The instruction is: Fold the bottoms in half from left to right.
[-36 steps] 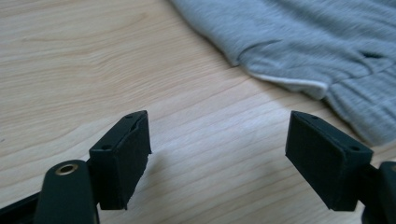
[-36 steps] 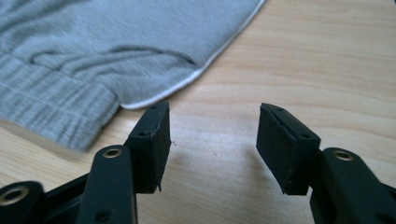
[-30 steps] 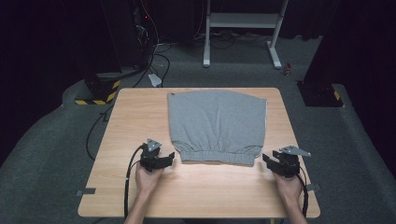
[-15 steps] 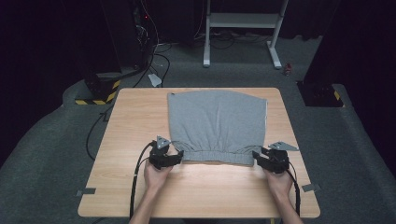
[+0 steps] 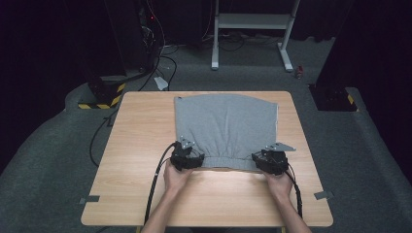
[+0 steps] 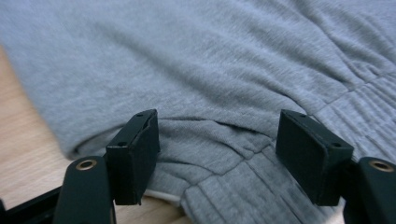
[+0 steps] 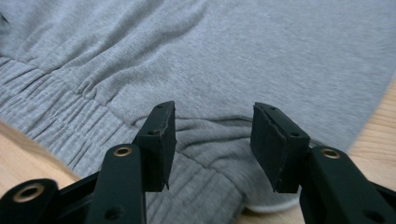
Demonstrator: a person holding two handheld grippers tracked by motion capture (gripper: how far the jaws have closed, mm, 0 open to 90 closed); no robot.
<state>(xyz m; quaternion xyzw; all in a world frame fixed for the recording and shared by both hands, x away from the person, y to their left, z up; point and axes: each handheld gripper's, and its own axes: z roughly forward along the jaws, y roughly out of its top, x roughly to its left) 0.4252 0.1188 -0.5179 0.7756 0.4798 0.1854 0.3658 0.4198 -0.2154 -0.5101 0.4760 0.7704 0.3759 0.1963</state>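
Two open grippers, my left gripper (image 5: pixel 194 160) and right gripper (image 5: pixel 265 162), straddle the shorts' (image 5: pixel 226 124) waistband (image 5: pixel 228 162); my left jaws have just been closing, nothing gripped, folding not yet begun.

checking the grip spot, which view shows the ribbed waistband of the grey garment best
The right gripper view: the ribbed waistband runs close and sharp beside the open right gripper. The left gripper view shows a shorter, partly blurred stretch. The high view shows its whole length along the garment's near edge, but small.
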